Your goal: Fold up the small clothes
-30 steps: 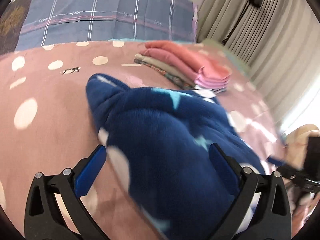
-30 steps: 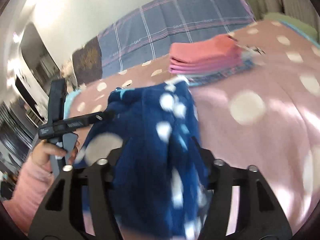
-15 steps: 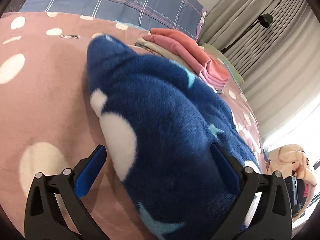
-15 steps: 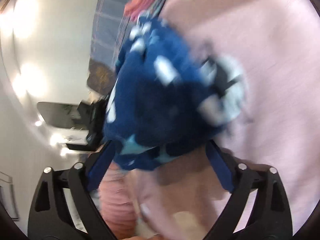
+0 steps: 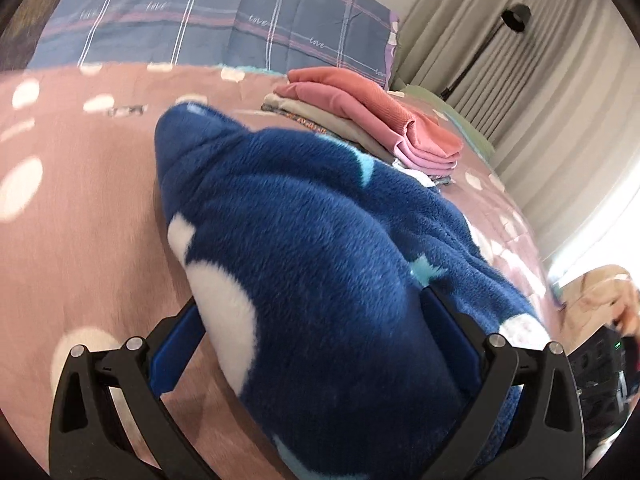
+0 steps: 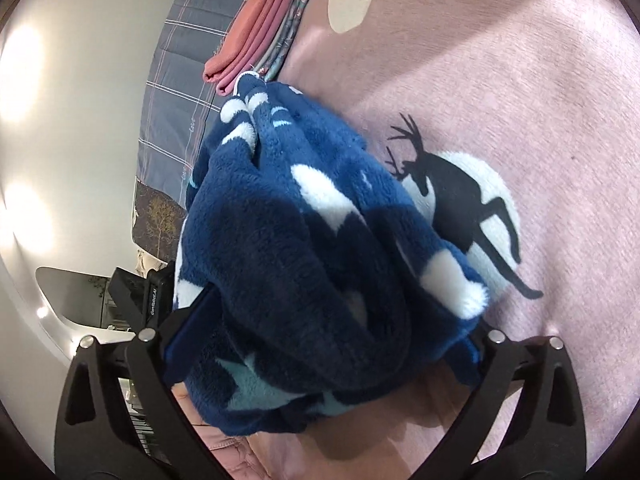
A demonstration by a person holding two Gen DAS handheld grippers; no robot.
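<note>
A dark blue fleece garment [image 5: 304,216] with white dots and pale blue stars lies bunched on the pink dotted blanket [image 5: 80,208]. In the left wrist view my left gripper [image 5: 310,304] stands wide, and the fleece bulges up between its blue pads [image 5: 176,344] without being pinched. In the right wrist view the same garment [image 6: 288,240] fills the gap of my right gripper [image 6: 340,312]. Its jaws are opening, the fleece sits loosely between them, and the view is rolled to one side. A folded stack of pink and salmon clothes [image 5: 372,120] sits behind the fleece.
A blue plaid pillow [image 5: 224,20] lies at the head of the bed. Grey curtains [image 5: 532,92] and a black floor lamp [image 5: 516,20] stand on the right. The blanket carries a black deer print on a white dot [image 6: 460,208]. The clothes stack [image 6: 260,28] shows near the top.
The right gripper has rolled sideways, sunk toward the blanket and spread its jaws, loosening the fleece. The left gripper has dropped a little closer to the garment, jaws unchanged.
</note>
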